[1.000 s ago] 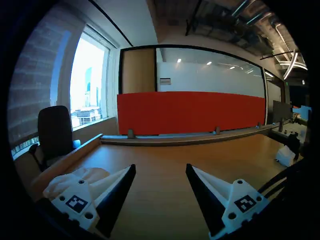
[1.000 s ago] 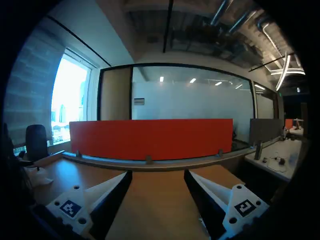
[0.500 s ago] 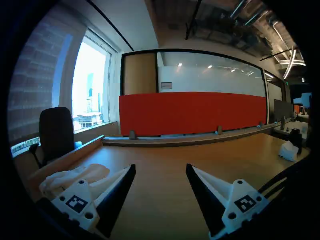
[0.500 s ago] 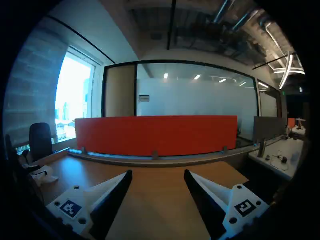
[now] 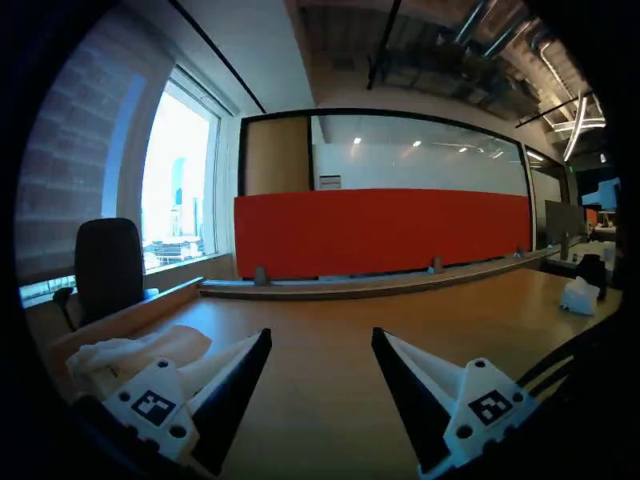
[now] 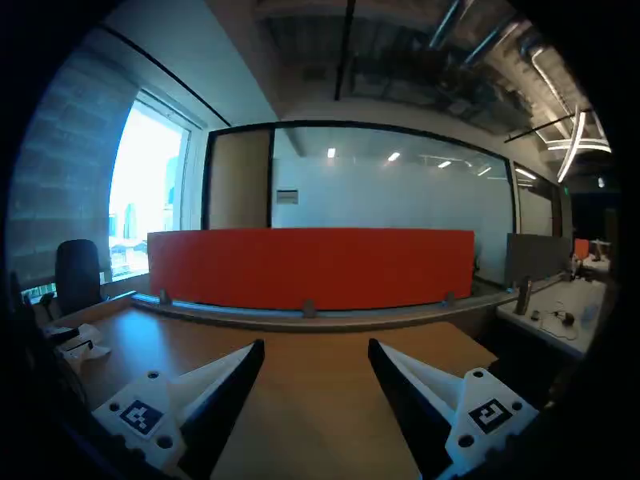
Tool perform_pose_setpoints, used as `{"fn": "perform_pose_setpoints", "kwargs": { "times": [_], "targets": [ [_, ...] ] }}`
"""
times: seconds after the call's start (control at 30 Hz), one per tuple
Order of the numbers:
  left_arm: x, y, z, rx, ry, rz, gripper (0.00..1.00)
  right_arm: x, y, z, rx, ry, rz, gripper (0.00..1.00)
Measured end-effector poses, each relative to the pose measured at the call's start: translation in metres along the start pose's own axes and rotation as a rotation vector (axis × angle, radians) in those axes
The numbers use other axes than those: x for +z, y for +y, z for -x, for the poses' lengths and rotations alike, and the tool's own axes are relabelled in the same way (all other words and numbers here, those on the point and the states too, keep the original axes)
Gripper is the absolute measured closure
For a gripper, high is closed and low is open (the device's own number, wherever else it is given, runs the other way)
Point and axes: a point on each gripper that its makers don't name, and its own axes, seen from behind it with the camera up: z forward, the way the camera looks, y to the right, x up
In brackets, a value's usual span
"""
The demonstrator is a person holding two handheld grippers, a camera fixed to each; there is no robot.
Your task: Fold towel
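Note:
A crumpled cream towel [image 5: 136, 352] lies on the wooden desk [image 5: 336, 320] near its left edge. It sits just left of and partly behind my left gripper's left finger [image 5: 200, 384]. My left gripper [image 5: 321, 332] is open above the desk with nothing between its fingers. Over a bare stretch of the same desk [image 6: 320, 376], my right gripper [image 6: 316, 344] is also open and holds nothing. A small pale lump [image 6: 78, 349] at the far left of the right gripper view is too small to identify.
A red partition [image 5: 384, 232] runs along the desk's far edge. A black office chair [image 5: 108, 268] stands by the window at the left. A white object [image 5: 580, 294] rests on the desk at the far right. A second desk [image 6: 560, 312] with cables lies to the right.
Both views have shifted slightly. In the left gripper view the towel now shows more fully and a little further left. Both grippers stay open.

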Motion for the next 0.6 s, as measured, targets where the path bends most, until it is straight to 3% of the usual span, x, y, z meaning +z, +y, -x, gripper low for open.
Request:
{"fn": "perform_pose_setpoints", "kwargs": {
  "times": [0.3, 0.6],
  "targets": [
    [0.002, -0.002, 0.011, -0.017, 0.022, -0.007, 0.07, 0.003, 0.005, 0.012, -0.021, -0.008, 0.002, 0.00],
    [0.000, -0.005, 0.020, -0.002, 0.022, -0.014, 0.07, 0.006, 0.010, 0.021, -0.023, -0.012, 0.006, 0.00]
  ]
}}
